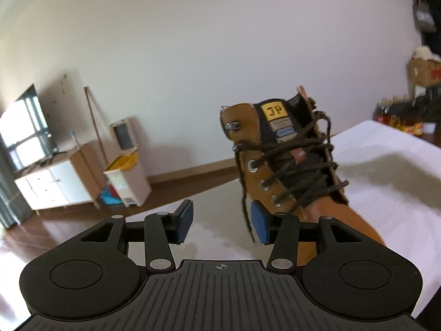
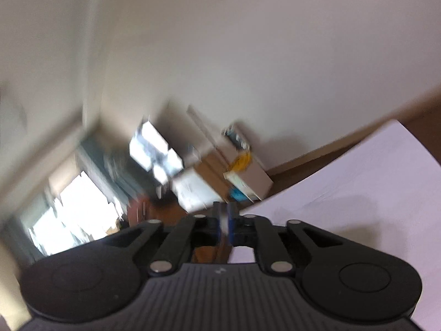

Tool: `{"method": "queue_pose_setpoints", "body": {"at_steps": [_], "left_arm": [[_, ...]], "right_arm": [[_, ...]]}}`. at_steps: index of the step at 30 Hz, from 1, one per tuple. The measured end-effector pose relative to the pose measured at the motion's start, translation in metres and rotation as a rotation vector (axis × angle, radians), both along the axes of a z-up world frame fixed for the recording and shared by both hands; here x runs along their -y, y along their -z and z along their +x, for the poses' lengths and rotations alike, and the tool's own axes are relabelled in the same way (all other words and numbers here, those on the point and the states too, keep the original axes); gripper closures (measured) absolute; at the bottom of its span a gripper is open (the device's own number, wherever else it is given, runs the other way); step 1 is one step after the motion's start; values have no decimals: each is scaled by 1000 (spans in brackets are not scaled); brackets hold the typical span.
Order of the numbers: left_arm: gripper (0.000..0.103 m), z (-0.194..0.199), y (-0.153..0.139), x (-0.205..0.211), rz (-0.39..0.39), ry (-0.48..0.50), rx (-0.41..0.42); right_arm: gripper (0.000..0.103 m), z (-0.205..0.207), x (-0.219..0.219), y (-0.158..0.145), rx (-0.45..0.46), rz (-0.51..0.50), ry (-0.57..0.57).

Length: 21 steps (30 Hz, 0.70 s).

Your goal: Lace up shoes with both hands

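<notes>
one tan boot point(image 1: 289, 171) on one white-covered table point(image 1: 386, 171). one dark lace point(image 1: 300, 165) threaded across it, with one loose end point(image 1: 245, 209) hanging down its left side. three round metal eyelets point(image 1: 264, 184) showed on the boot's left flank, plus one metal hook point(image 1: 233, 126) above them. one yellow tag point(image 1: 273, 111) on the tongue. two grippers were seen, left gripper point(image 1: 223, 220) and right gripper point(image 2: 226, 220), each with two blue pads. in the room behind: one tv point(image 1: 24, 135), one white cabinet point(image 1: 55, 184), one cardboard box point(image 1: 423, 71). bottles at far right were too blurred to count.
</notes>
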State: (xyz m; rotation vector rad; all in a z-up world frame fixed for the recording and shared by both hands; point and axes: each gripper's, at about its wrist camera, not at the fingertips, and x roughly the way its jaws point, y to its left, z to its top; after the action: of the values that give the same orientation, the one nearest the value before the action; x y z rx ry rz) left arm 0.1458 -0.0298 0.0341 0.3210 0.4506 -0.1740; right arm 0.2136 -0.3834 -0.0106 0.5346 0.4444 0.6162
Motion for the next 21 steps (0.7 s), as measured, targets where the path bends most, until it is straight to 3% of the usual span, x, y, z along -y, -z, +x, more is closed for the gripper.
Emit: {"method": "queue_pose_setpoints", "body": {"at_steps": [1, 3, 4, 8, 15, 17, 20, 21], "left_arm": [[47, -2, 2, -1, 1, 14, 4], [42, -4, 5, -4, -2, 30, 5], [42, -4, 8, -7, -5, 32, 4], [40, 3, 13, -16, -25, 27, 1], [19, 24, 30, -25, -53, 26, -21], [19, 33, 39, -26, -51, 64, -28], [37, 46, 49, -28, -36, 116, -49], [39, 54, 53, -29, -33, 147, -65]], "right_arm": [[79, -4, -18, -4, 48, -104, -43], [67, -8, -34, -9, 76, -182, -80], [67, -10, -47, -12, 96, -234, -100], [59, -10, -81, -27, 137, -324, -146], [58, -26, -118, -23, 190, -561, -124], [58, -22, -130, -18, 197, -611, -140], [58, -18, -144, -11, 216, -678, -165], [59, -17, -148, -10, 216, -687, -169]]}}
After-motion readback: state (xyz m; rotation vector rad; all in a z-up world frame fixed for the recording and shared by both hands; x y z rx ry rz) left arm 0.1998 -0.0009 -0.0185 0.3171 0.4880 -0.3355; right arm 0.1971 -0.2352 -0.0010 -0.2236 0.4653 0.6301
